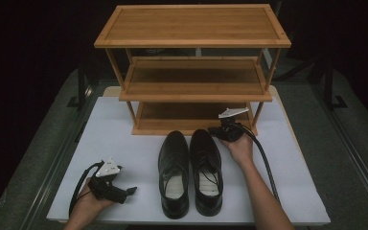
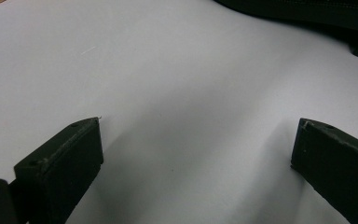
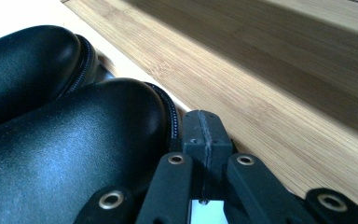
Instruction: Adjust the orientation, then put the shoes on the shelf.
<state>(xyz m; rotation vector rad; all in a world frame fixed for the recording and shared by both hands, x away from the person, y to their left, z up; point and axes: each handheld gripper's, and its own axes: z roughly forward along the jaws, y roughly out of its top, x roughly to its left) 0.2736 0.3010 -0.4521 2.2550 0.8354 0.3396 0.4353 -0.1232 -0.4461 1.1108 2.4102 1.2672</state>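
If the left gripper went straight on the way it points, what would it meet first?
Probably the left black leather shoe: the open left gripper points across bare white tabletop toward it.

High view: from above the near side, facing forward and down over the white table [image 1: 124, 124], shoes [image 1: 190, 172] and bamboo rack [image 1: 191, 72]. Left gripper view: low and close over the table [image 2: 177, 93], a shoe's dark edge [image 2: 317, 11] at top. Right gripper view: very near the shoe toes [image 3: 74, 140] and rack base [image 3: 270, 107]. Shared: shoes, table.
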